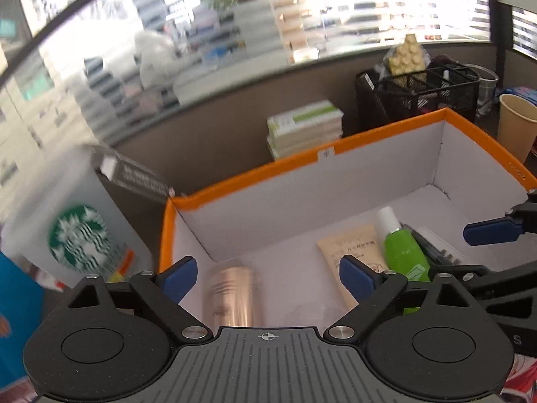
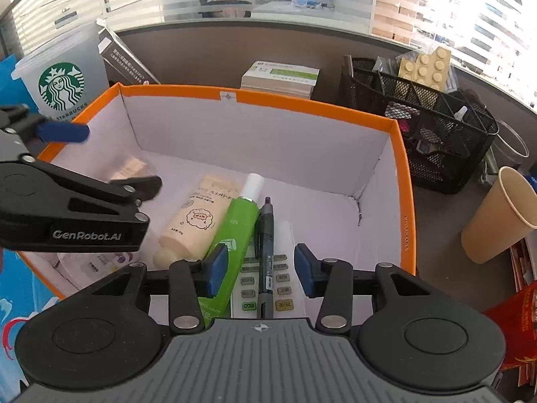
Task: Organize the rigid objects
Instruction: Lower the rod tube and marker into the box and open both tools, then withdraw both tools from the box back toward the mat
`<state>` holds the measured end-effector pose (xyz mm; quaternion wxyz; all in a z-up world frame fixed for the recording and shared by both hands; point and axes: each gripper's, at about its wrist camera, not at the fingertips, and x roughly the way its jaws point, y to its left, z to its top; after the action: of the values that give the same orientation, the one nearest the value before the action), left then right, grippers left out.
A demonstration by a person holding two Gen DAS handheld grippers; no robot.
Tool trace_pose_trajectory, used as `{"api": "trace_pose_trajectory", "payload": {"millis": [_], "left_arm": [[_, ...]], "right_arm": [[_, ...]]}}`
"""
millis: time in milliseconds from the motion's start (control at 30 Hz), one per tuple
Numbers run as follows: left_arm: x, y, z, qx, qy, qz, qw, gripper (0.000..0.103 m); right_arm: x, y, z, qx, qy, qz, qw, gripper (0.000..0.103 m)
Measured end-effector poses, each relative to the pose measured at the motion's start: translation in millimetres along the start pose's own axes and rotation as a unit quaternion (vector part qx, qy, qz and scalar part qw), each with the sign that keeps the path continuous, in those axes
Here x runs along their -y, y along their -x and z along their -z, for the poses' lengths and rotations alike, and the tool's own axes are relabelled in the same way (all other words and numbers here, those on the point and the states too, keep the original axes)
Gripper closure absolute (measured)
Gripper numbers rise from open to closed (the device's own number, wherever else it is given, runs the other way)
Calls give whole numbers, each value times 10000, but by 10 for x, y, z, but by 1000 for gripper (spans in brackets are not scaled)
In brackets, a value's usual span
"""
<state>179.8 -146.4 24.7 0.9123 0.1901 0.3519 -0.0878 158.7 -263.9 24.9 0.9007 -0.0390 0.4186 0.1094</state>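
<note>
An orange-rimmed white box [image 1: 255, 171] [image 2: 407, 201] holds a beige tube [image 1: 352, 248] [image 2: 198, 215], a green tube [image 1: 402, 252] [image 2: 235, 231], a dark pen [image 2: 265, 245], a white remote [image 2: 265, 288] and a rose-gold bottle [image 1: 231, 295], blurred. My left gripper [image 1: 268, 277] is open above the box's left part, the bottle lying below between its fingers. It also shows in the right wrist view [image 2: 114, 158]. My right gripper [image 2: 260, 270] is open and empty above the pen and remote; one of its fingertips [image 1: 490, 231] shows in the left wrist view.
A Starbucks cup [image 1: 80, 235] [image 2: 60, 84] stands left of the box. Behind it are stacked boxes [image 1: 305, 127] [image 2: 282, 77], a black mesh organizer [image 1: 419, 90] [image 2: 429, 127] and a paper cup [image 1: 517, 124] [image 2: 500, 215] at the right.
</note>
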Motion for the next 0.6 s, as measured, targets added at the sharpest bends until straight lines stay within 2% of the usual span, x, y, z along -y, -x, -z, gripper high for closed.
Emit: {"api": "trace_pose_trajectory", "payload": {"millis": [200,300,367,500,533,600], "left_arm": [[-62,257,-31,235,80,110,9996,5],[-138,479,-8,538,87,139,9984,5],[-268,670,66,864,164,130,9960,5],[-564,990,360,1366,379,-63,9899,5],[-629,1045,450,1424,424,-84,9889,5],[-751,1146,691,1492,509,-58,9875,3]], "right_arm": [[14,140,13,156,-88,-26,9998,61],[18,274,24,331,-104,7,9994,61],[28,456,67,630,-106,20,9980,61],[42,1025,448,1854,-216,-13,9824,62],[29,1128,600,2054,-208,-34,9784,62],[-21,1220,860,2192,-124,-50,9756,62]]}}
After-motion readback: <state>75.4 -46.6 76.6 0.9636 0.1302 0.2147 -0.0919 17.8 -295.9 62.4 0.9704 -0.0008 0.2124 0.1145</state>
